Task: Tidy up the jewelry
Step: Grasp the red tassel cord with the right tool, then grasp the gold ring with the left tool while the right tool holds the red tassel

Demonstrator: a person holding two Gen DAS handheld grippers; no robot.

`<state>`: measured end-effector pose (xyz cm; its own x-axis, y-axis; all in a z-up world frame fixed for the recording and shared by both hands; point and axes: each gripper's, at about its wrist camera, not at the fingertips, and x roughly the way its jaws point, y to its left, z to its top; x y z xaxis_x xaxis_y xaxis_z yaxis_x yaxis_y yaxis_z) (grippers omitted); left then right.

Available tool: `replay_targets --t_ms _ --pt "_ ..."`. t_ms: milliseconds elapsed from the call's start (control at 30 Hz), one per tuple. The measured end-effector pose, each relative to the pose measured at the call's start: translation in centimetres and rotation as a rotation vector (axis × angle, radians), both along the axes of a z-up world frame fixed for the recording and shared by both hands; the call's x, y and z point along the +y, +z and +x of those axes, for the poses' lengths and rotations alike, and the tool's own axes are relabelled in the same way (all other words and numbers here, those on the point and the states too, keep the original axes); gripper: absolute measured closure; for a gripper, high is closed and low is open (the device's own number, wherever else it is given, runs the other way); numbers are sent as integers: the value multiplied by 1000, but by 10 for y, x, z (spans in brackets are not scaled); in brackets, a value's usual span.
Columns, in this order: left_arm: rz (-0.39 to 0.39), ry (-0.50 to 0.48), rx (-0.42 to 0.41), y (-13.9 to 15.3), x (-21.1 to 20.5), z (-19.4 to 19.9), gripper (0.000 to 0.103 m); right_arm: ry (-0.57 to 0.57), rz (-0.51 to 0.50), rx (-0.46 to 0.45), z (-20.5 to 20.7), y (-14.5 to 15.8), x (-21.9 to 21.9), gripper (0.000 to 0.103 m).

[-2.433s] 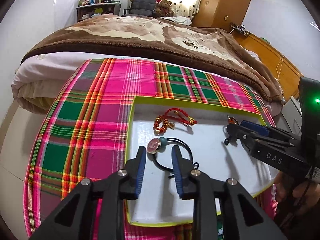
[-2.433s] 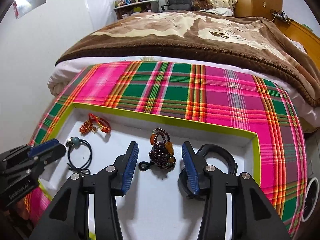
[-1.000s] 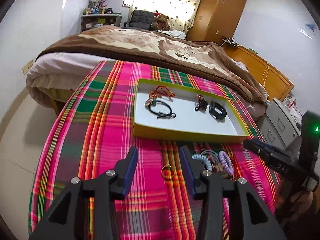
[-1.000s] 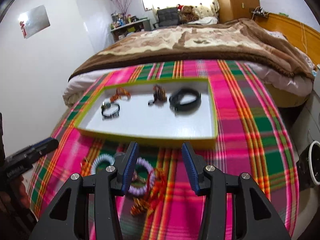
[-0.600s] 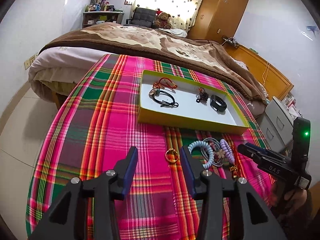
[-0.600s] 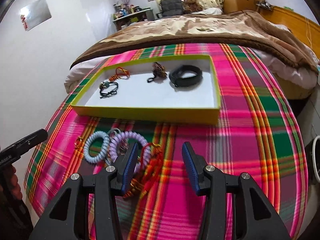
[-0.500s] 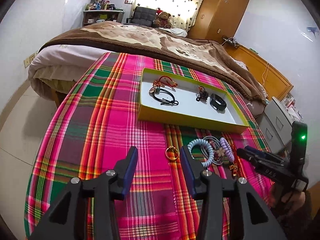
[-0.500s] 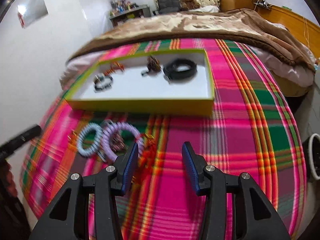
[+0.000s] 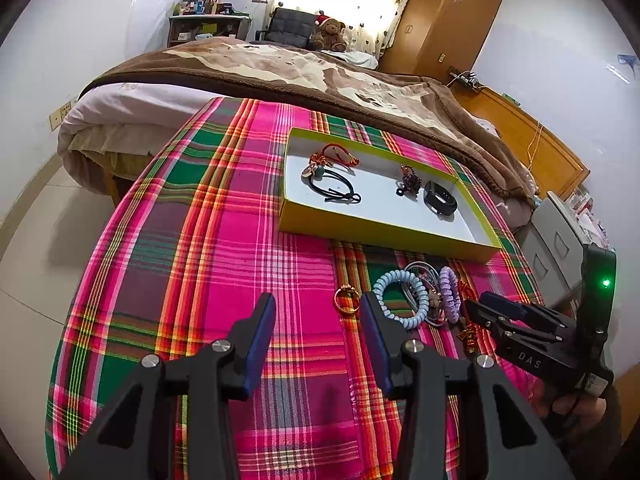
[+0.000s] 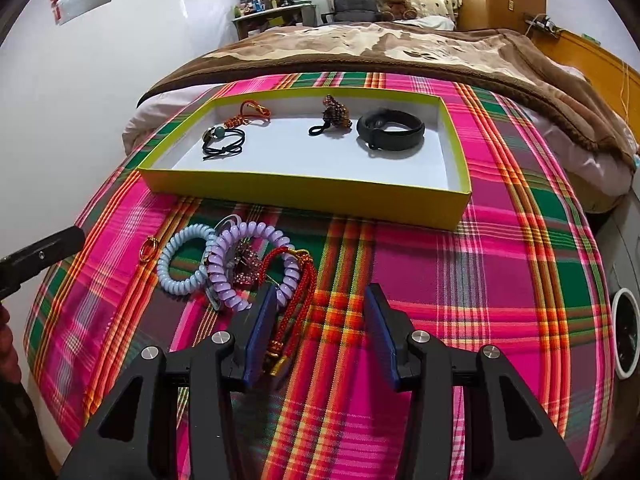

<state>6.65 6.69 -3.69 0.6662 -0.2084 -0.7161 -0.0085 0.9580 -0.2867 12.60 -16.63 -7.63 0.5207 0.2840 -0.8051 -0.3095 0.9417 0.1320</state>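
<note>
A yellow-green tray (image 9: 384, 236) (image 10: 304, 192) with a white floor holds a red cord bracelet (image 10: 252, 112), a black cord bracelet (image 10: 224, 142), a dark bead bracelet (image 10: 336, 114) and a black band (image 10: 390, 128). In front of it, on the plaid cloth, lie a gold ring (image 9: 347, 301) (image 10: 148, 248), a pale blue coil tie (image 9: 398, 298) (image 10: 182, 264), a purple coil tie (image 10: 252, 264) and a red tassel cord (image 10: 296, 300). My left gripper (image 9: 316, 332) is open and empty, just left of the ring. My right gripper (image 10: 320, 328) is open over the tassel cord.
The plaid cloth (image 9: 208, 248) covers a round table whose edge drops off at left and front. A bed with a brown blanket (image 9: 304, 76) stands behind it. A grey drawer unit (image 9: 560, 240) is at the right, and a white round object (image 10: 626, 332) on the floor.
Both grippers pulled back out of the tray and away from it. They now sit low near the loose pile in front of the tray. Both stayed open.
</note>
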Motion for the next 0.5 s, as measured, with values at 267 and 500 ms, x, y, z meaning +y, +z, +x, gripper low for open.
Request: replay_targets --t_ms 267,500 --pt "9 -5 13 -4 -5 3 58 47 80 10 -2 -1 0 81" --pt "15 -4 24 -5 -8 5 58 58 109 4 -4 0 -1 98"
